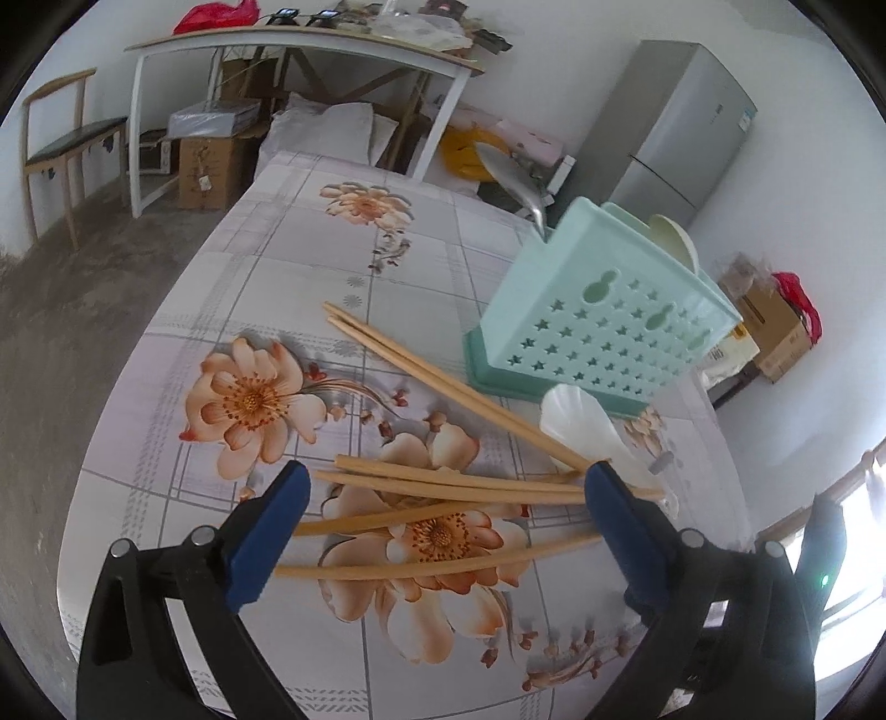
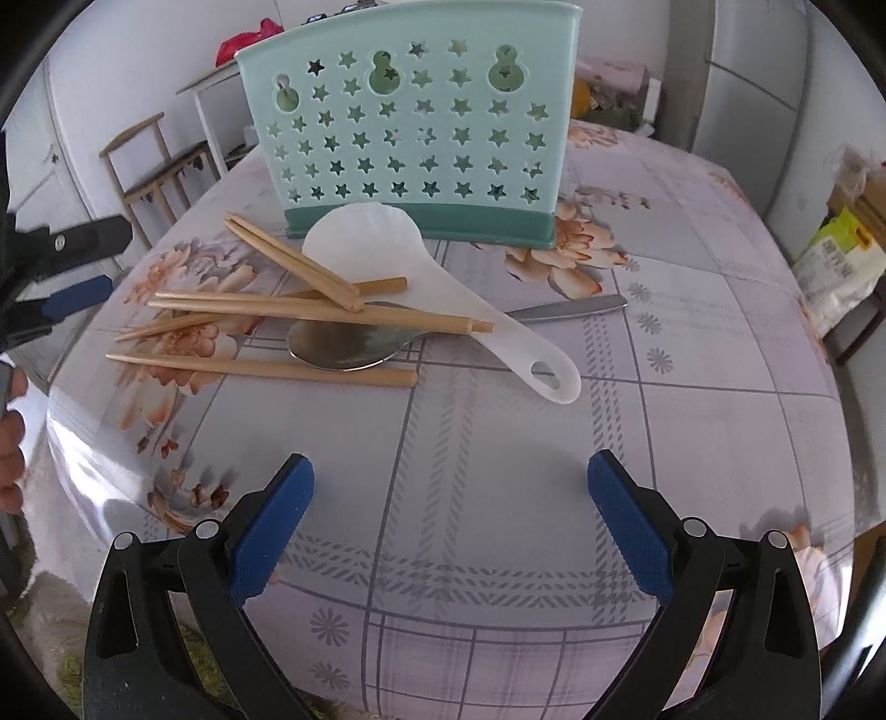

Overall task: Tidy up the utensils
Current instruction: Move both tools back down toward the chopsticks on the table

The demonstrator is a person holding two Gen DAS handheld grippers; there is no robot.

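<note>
Several wooden chopsticks [image 1: 443, 484] lie crossed on the flowered tablecloth. My left gripper [image 1: 447, 469] hovers open just over them, a blue pad on either side and neither touching. A white rice paddle [image 1: 576, 421] lies beside the mint green utensil holder [image 1: 598, 321], which has a metal ladle [image 1: 515, 177] and a white spoon [image 1: 675, 238] in it. In the right wrist view the chopsticks [image 2: 310, 307] rest across the paddle [image 2: 387, 260] and a metal spoon [image 2: 343, 346] in front of the holder [image 2: 410, 127]. My right gripper [image 2: 449, 476] stands open over bare cloth, short of the pile.
The table [image 2: 692, 387] has a glossy floral cover and a rounded near edge. My left gripper [image 2: 77, 293] and a hand [image 2: 11, 443] show at the left edge. A chair [image 1: 61, 144], a white desk [image 1: 288, 44], a fridge [image 1: 681, 127] and boxes [image 1: 775, 332] stand around.
</note>
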